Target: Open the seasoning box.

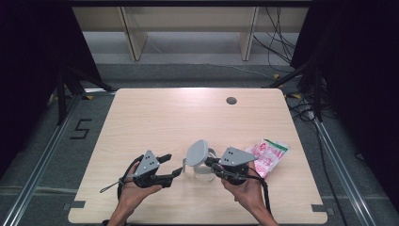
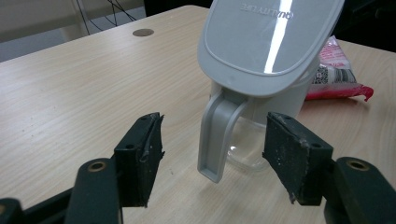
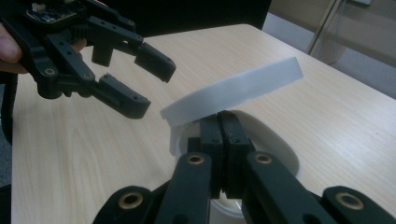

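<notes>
Grey-lidded jug (image 1: 201, 162): left gripper (image 1: 170, 165) fingers open around its handle, right gripper (image 1: 212, 165) fingers pinching its rim.

A: Where does the jug (image 1: 203, 165) stand?

B: On the counter (image 1: 155, 117), toward the near edge, about midway across. Its lid (image 1: 196, 151) is tilted up above it, and the handle (image 2: 215, 135) points left.

A: And around it?

B: The left gripper (image 1: 171, 165) sits just left of it, with the handle between its parted fingers (image 2: 140, 156). The right gripper (image 1: 212, 163) is just to its right, at the rim. The packet (image 1: 269, 155) lies farther right, and the round hole (image 1: 231, 100) lies behind, near the far edge.
</notes>
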Tool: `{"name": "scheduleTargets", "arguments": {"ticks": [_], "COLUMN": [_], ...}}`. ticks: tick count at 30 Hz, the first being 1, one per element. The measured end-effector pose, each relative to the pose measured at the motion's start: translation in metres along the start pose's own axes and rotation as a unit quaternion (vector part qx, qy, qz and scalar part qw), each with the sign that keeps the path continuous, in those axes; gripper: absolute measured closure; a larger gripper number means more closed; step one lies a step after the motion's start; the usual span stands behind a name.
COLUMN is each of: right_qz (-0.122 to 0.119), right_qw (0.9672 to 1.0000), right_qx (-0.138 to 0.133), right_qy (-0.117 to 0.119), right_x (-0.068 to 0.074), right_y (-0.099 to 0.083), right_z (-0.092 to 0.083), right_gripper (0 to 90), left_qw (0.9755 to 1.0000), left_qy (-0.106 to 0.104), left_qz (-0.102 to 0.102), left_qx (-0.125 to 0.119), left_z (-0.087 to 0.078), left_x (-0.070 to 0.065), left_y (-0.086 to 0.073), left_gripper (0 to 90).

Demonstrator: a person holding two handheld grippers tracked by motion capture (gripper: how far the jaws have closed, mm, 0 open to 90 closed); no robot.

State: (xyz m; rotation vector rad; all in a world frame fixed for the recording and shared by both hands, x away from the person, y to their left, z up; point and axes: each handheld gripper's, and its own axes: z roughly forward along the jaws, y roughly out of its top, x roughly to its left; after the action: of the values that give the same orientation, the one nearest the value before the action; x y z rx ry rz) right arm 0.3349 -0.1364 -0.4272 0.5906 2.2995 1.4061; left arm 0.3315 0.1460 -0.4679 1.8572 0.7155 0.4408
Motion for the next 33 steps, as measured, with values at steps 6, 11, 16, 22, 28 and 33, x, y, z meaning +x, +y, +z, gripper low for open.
{"name": "scheduleTargets", "arguments": {"ticks": [6,11,16,22,28,33], "right_qz": [-0.003,-0.010,-0.017,-0.022,-0.019,0.014], "right_qw": [1.0000,0.9999,0.9998,0.9996,0.9997,0.9998], "right_qx": [-0.003,-0.005,-0.007,-0.009,-0.012,-0.010], "right_qy": [0.003,0.008,0.012,0.016,0.009,-0.013], "right_x": [0.004,0.007,0.010,0.016,0.011,-0.004], "right_y": [0.005,0.010,0.014,0.018,0.016,-0.001], "right_z": [0.004,0.008,0.012,0.017,0.010,-0.011], "right_gripper": [90.0,90.0,90.0,89.9,85.4,77.2], "left_qw": [1.0000,0.9999,0.9999,0.9999,0.9999,0.9999], "left_qy": [0.003,0.004,0.006,0.007,0.009,0.012], "left_qz": [-0.009,-0.007,-0.006,-0.004,-0.007,-0.010], "left_qx": [0.002,0.009,0.006,0.012,0.007,0.005], "left_z": [-0.005,-0.007,-0.008,-0.009,-0.011,-0.012], "left_x": [0.001,0.000,-0.002,-0.002,-0.001,0.000], "left_y": [-0.005,-0.008,-0.009,-0.011,-0.012,-0.013], "left_gripper": [33.6,32.0,31.3,31.2,31.0,30.9]}}
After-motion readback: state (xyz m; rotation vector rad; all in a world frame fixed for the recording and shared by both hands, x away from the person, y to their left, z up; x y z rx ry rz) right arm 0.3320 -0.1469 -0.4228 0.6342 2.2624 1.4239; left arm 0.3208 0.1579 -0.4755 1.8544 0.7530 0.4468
